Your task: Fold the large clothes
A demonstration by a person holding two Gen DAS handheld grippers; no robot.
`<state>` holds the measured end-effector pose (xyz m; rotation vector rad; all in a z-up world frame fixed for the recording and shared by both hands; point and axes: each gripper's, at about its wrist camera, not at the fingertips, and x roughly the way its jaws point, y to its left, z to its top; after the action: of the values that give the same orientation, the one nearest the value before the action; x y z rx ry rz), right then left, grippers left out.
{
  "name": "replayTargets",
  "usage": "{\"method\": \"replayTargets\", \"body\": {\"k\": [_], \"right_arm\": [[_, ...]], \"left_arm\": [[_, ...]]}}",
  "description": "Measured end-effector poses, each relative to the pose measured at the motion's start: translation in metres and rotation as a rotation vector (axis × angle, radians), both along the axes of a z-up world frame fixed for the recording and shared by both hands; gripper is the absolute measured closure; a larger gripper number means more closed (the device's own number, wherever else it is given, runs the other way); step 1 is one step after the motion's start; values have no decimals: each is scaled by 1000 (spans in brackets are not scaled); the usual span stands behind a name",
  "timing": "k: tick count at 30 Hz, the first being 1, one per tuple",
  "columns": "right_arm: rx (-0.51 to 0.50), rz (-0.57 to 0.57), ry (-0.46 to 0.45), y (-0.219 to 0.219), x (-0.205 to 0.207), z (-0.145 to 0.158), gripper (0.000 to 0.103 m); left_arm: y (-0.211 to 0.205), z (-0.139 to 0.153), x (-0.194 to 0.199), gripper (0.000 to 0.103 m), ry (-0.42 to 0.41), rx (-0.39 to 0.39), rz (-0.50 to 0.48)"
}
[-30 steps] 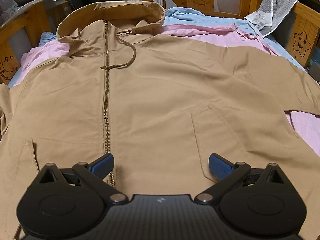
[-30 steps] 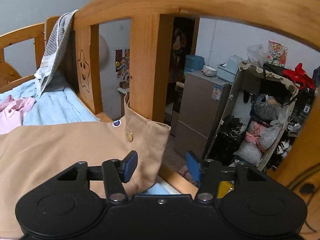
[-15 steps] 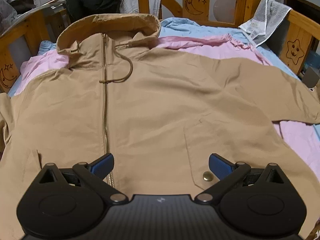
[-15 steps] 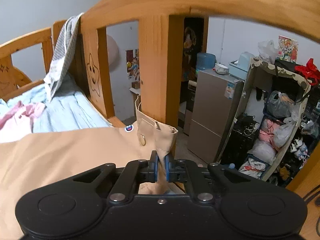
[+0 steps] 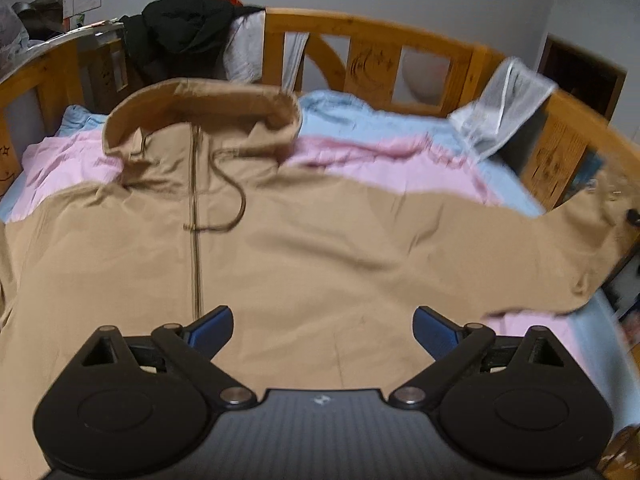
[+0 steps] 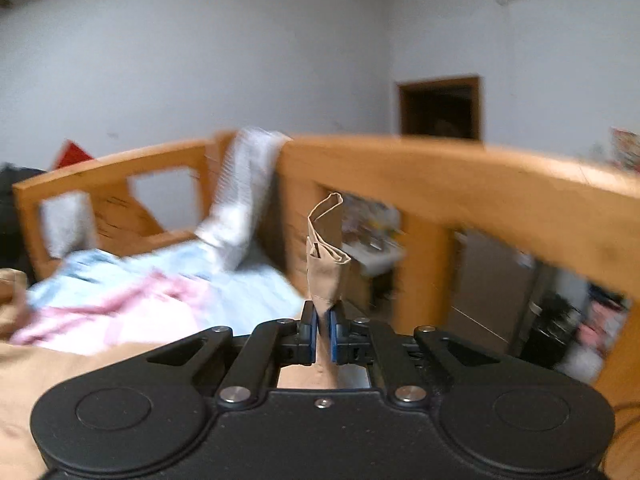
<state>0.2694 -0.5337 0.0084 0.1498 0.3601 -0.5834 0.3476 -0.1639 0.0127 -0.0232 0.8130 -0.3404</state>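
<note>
The left gripper (image 5: 322,326) hangs spread wide over the near hem of the jacket (image 5: 300,248), gripping nothing. The jacket lies front-up on the bed, zip (image 5: 196,224) running away to the hood (image 5: 200,108) at the far end. The right gripper (image 6: 322,330) is pinched on the cuff (image 6: 325,268), which stands up between the blue pads. Under the jacket lie pink and blue sheets (image 5: 380,148); beyond them stands the wooden rail (image 5: 376,60).
</note>
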Motion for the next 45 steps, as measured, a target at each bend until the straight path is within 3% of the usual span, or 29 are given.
{"method": "replayTargets", "body": {"k": [2, 7, 12, 15, 20, 23, 26, 27, 29, 31, 33, 36, 38, 40, 43, 45], "right_arm": [[17, 93, -52, 25, 3, 20, 97], [33, 339, -156, 96, 15, 54, 97], [58, 586, -152, 176, 24, 54, 97], [64, 708, -102, 220, 25, 39, 97], [86, 826, 17, 274, 11, -1, 98], [66, 877, 71, 294, 5, -17, 97], [17, 915, 94, 308, -2, -29, 97], [3, 921, 97, 307, -3, -33, 97], [-23, 935, 109, 309, -3, -36, 97], [-32, 947, 128, 306, -9, -46, 96], [-50, 955, 144, 304, -12, -52, 96], [-65, 974, 157, 302, -19, -57, 89], [-58, 981, 155, 293, -24, -55, 76], [-32, 964, 135, 277, -32, -48, 51], [-27, 870, 108, 246, -38, -38, 39], [-66, 804, 117, 226, -35, -34, 35]], "left_arm": [[15, 13, 1, 4, -21, -62, -3], [66, 43, 9, 4, -55, -314, 31], [106, 47, 20, 3, -26, -483, 48], [122, 27, 30, 1, 24, -550, 55], [130, -32, 57, 2, 251, -592, 120], [133, -57, 68, 2, 329, -613, 148], [133, -69, 75, 8, 348, -606, 167], [131, -72, 78, 16, 362, -582, 175], [126, -76, 84, 39, 375, -558, 170], [118, -77, 88, 79, 392, -508, 176], [110, -75, 90, 101, 377, -455, 174], [98, -63, 88, 103, 314, -382, 148], [97, -48, 82, 103, 235, -340, 128], [105, -29, 74, 103, 139, -311, 109], [132, 2, 59, 103, -12, -263, 92], [149, 11, 54, 103, -54, -222, 105]]}}
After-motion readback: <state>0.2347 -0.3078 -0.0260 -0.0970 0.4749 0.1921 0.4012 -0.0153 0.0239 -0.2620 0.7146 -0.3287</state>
